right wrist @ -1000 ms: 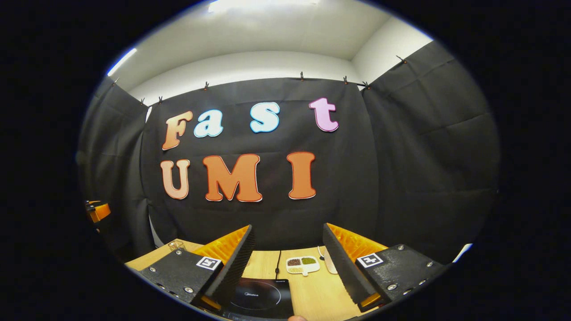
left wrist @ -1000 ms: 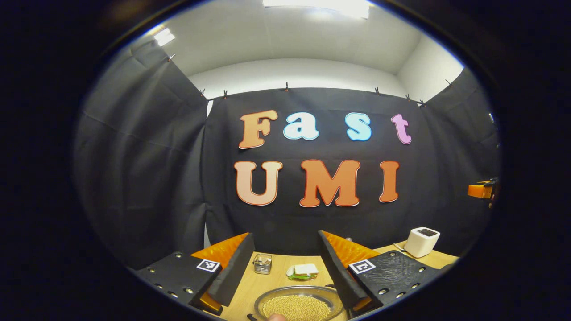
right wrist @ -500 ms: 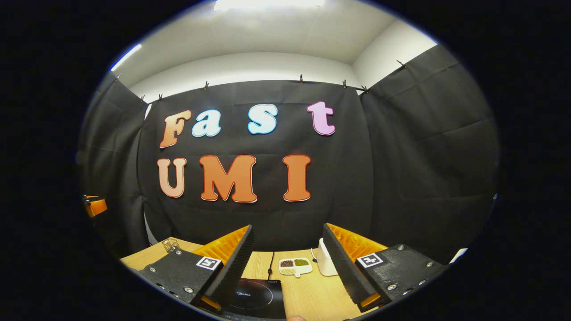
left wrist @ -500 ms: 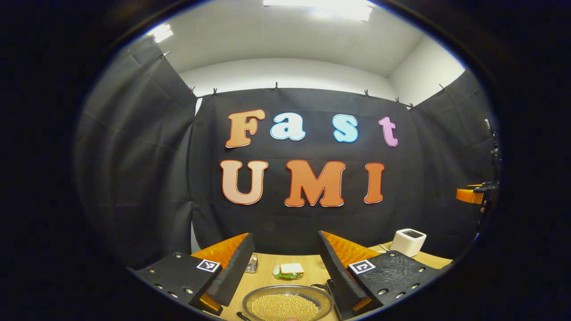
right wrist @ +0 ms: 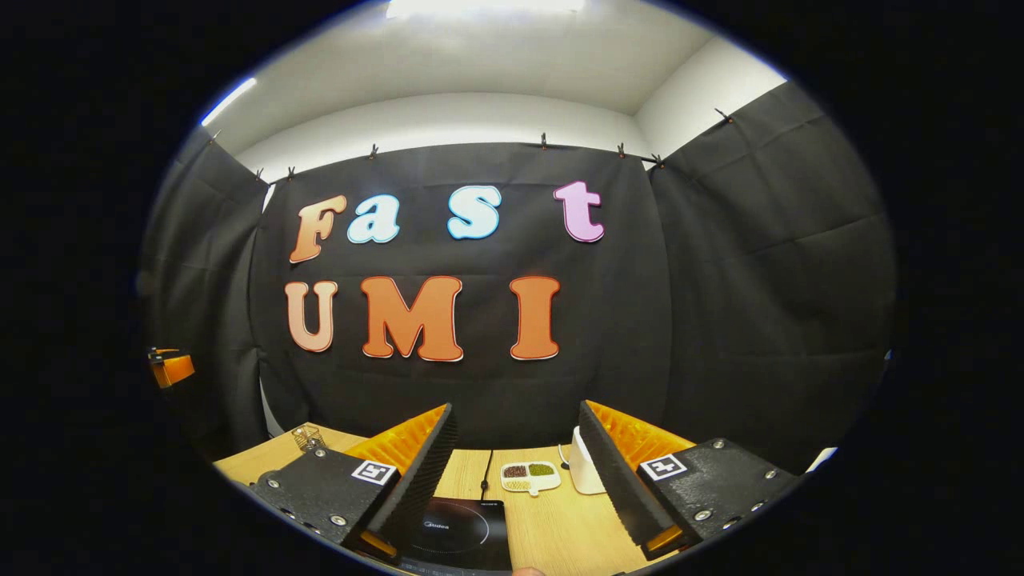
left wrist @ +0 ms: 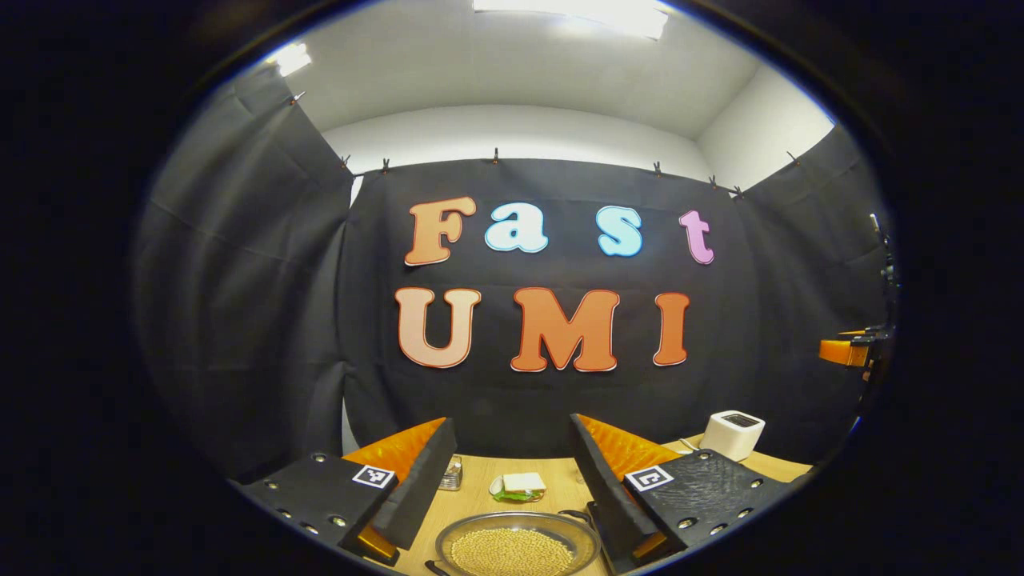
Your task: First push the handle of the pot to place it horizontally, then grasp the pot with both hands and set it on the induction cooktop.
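In the left gripper view, the left gripper (left wrist: 512,448) has its two fingers spread wide, with nothing between them and nothing touching either pad. Just beyond and below the fingertips, the pot (left wrist: 518,544) sits on the wooden table (left wrist: 468,504), a shallow metal pan filled with small yellow beans; a dark bit of its handle (left wrist: 578,514) shows at the far right rim, close to the right finger. Farther back on the table lie a sandwich (left wrist: 520,485) on a small plate and a little metal holder (left wrist: 452,474) partly hidden behind the left finger, and a white toaster (left wrist: 732,434) stands well off to the right. In the right gripper view, the right gripper (right wrist: 516,444) is likewise wide apart and holds nothing. The black induction cooktop (right wrist: 462,533) lies flat on the table (right wrist: 560,532) directly below the gap between the fingers, its cord running away toward the wall. Behind it rest a small white dish (right wrist: 530,476) with divided portions of beans and a white object (right wrist: 584,472) partly hidden by the right finger.
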Available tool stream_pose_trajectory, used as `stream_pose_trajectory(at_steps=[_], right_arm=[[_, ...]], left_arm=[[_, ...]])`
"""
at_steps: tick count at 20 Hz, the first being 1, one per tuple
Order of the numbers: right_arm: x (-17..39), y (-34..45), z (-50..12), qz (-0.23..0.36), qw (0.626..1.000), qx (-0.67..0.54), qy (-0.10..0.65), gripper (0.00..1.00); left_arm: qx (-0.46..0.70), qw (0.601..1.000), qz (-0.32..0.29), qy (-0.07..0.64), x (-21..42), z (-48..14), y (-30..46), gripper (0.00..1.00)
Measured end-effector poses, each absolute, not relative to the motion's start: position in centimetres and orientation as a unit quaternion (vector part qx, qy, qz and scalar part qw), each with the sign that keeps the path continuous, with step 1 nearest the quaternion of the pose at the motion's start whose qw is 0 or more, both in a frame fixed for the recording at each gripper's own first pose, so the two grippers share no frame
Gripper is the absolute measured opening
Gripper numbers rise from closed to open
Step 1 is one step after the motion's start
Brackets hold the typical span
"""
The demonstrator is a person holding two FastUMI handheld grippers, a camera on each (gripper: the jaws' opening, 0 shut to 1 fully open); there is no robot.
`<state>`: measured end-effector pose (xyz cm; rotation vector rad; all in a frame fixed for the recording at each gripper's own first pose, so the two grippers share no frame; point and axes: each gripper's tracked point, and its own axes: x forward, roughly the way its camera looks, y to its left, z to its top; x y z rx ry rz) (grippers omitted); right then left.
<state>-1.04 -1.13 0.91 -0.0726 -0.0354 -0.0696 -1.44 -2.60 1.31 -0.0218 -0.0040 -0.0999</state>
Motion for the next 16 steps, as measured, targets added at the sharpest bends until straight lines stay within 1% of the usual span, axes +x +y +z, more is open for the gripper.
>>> stream_pose_trajectory(at_steps=[3, 4, 7, 9, 10, 11, 12, 13, 14, 16], right_arm=[[-1.0, -1.1, 1.0, -0.03, 0.999, -0.036, -0.018, 0.95], [-1.1, -1.2, 1.0, -0.03, 0.999, -0.035, -0.019, 0.95], [-1.1, -1.2, 0.9, -0.029, 0.999, -0.035, -0.017, 0.95], [-1.1, -1.2, 0.9, -0.028, 0.999, -0.036, -0.014, 0.95], [-1.1, -1.2, 1.0, -0.029, 0.999, -0.036, -0.013, 0.95], [-1.1, -1.2, 1.0, -0.029, 0.999, -0.035, -0.014, 0.95], [-1.1, -1.2, 0.9, -0.029, 0.999, -0.035, -0.014, 1.0], [-1.1, -1.2, 0.9, -0.028, 0.999, -0.035, -0.014, 0.95], [-1.2, -1.3, 1.0, -0.027, 0.999, -0.036, -0.014, 1.0], [-1.1, -1.3, 1.0, -0.027, 0.999, -0.037, -0.013, 1.0]], left_arm=[[-0.008, 0.998, -0.062, -0.012, -1.7, 1.6, -3.0, 0.89], [-0.006, 0.998, -0.062, -0.016, -1.9, 1.8, -3.0, 0.92], [0.011, 0.999, -0.034, -0.019, -1.7, 1.8, -1.3, 0.61], [0.007, 0.999, -0.044, -0.012, -1.8, 1.3, -2.1, 0.46], [0.004, 0.999, -0.054, -0.009, -1.8, 1.1, -2.4, 0.48], [0.0, 0.998, -0.058, -0.003, -1.6, 0.8, -2.5, 0.35], [-0.002, 0.998, -0.064, 0.002, -1.6, 0.5, -2.6, 0.22], [-0.003, 0.998, -0.068, 0.009, -1.6, 0.2, -2.6, 0.18], [-0.003, 0.997, -0.071, 0.013, -1.6, -0.1, -2.7, 0.13], [-0.003, 0.998, -0.064, 0.016, -1.5, -0.5, -2.1, 0.02]])
